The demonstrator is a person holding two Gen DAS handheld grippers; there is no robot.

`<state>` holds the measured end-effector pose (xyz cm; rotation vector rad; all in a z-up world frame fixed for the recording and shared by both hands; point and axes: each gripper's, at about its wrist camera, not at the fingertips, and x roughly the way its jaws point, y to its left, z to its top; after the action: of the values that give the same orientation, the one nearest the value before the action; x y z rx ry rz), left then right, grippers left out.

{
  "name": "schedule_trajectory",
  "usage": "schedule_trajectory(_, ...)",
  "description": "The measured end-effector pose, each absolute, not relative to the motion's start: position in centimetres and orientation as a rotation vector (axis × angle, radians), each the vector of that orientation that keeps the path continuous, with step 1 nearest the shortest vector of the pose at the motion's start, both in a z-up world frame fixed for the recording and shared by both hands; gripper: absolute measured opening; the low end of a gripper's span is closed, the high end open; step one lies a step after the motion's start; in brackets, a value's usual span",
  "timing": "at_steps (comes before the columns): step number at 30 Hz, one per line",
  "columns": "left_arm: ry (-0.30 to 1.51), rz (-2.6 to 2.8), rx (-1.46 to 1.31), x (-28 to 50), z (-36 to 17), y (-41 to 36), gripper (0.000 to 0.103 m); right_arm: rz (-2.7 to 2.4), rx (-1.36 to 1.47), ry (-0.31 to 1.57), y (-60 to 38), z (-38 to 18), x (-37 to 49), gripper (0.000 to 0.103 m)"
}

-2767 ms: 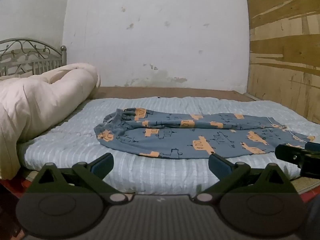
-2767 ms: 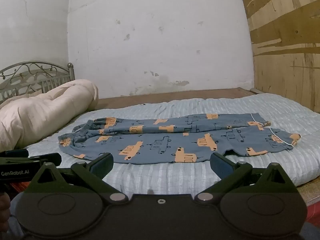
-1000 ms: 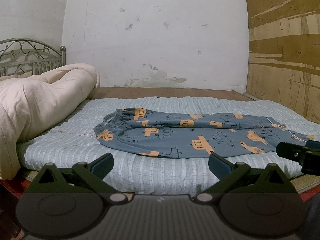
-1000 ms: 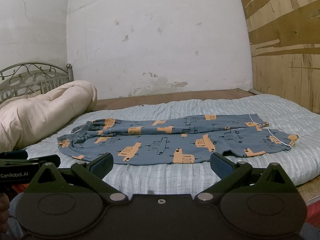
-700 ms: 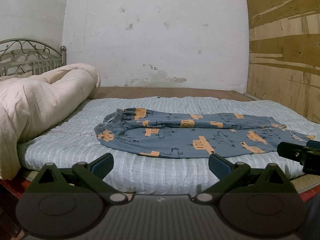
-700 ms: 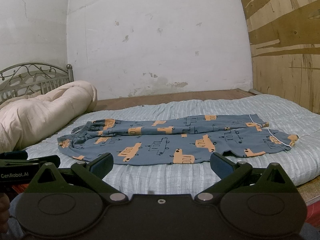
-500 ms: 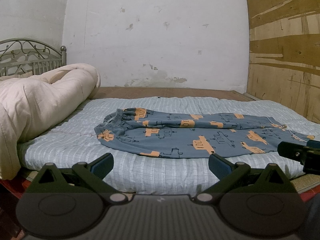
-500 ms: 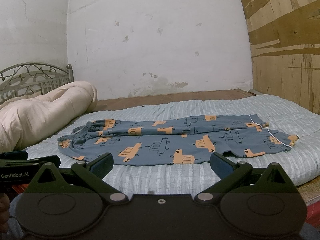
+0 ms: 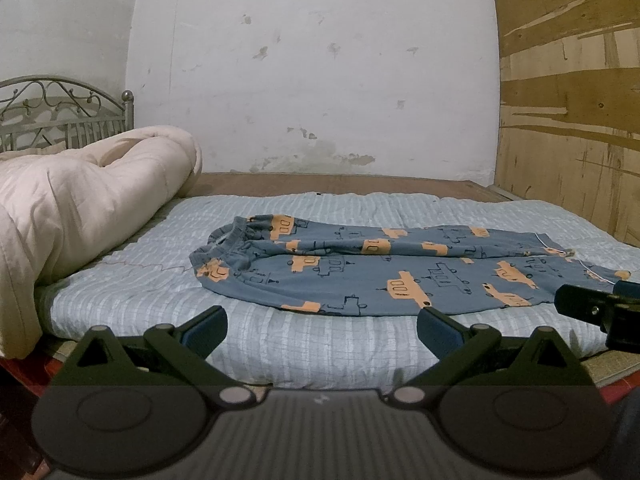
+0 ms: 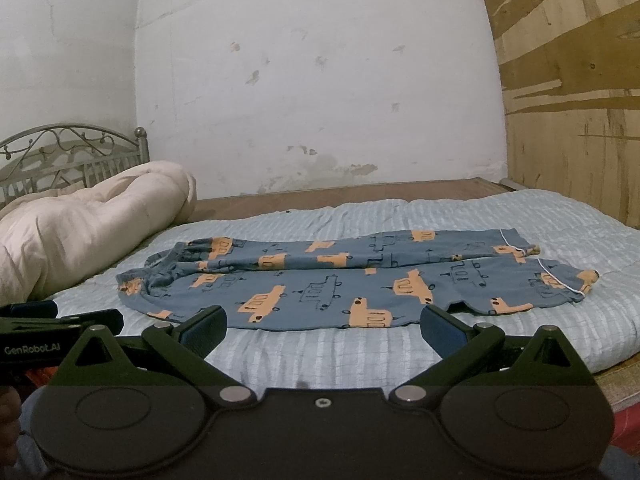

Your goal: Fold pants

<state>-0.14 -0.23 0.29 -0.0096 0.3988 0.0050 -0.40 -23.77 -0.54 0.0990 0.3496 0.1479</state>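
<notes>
On the bed [image 9: 280, 344], pants [image 9: 380, 272] lie flat; both hand-held grippers gape.

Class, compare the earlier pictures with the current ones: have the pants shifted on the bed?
No. The pants lie at the same spot on the striped mattress, waistband toward the rolled quilt.

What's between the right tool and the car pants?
Only a bare strip of the pale blue mattress pad lies between the open right tool and the pants, as the right wrist view shows.
</notes>
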Motion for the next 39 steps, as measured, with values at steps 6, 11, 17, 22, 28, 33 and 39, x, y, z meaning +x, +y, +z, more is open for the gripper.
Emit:
schedule_trajectory(6, 0.405, 0.0, -0.013, -0.2, 0.1, 0.0, 0.102, 0.146, 0.1, 0.349, -23.8, -0.8, -0.4, 0.102)
schedule_trajectory(11, 0.446, -0.027, -0.057, 0.1, -0.4, 0.6, 0.102, 0.145, 0.097, 0.357, -23.6, -0.6, -0.3, 0.102)
schedule_trajectory(17, 0.565, -0.048, -0.136, 0.7, -0.9, 1.3, 0.102, 0.122, 0.092, 0.395, -23.5, -1.2, 0.5, 0.102)
schedule_trajectory(22, 0.632, -0.088, -0.155, 1.2, -0.3, 1.2, 0.103, 0.109, 0.082, 0.429, -23.6, -0.9, 1.2, 0.102)
schedule_trajectory(28, 0.678, -0.167, -0.251, 2.9, 0.7, 1.7, 0.102, 0.12, 0.089, 0.44, -23.7, -0.5, 2.3, 0.102)
schedule_trajectory(33, 0.691, -0.171, -0.275, 5.3, 1.5, 1.7, 0.102, 0.125, 0.09, 0.434, -23.9, 0.0, 3.6, 0.102)
schedule_trajectory(39, 0.713, -0.195, -0.295, 8.6, 1.8, 1.4, 0.102, 0.119, 0.094, 0.433, -24.5, 0.2, 5.8, 0.102)
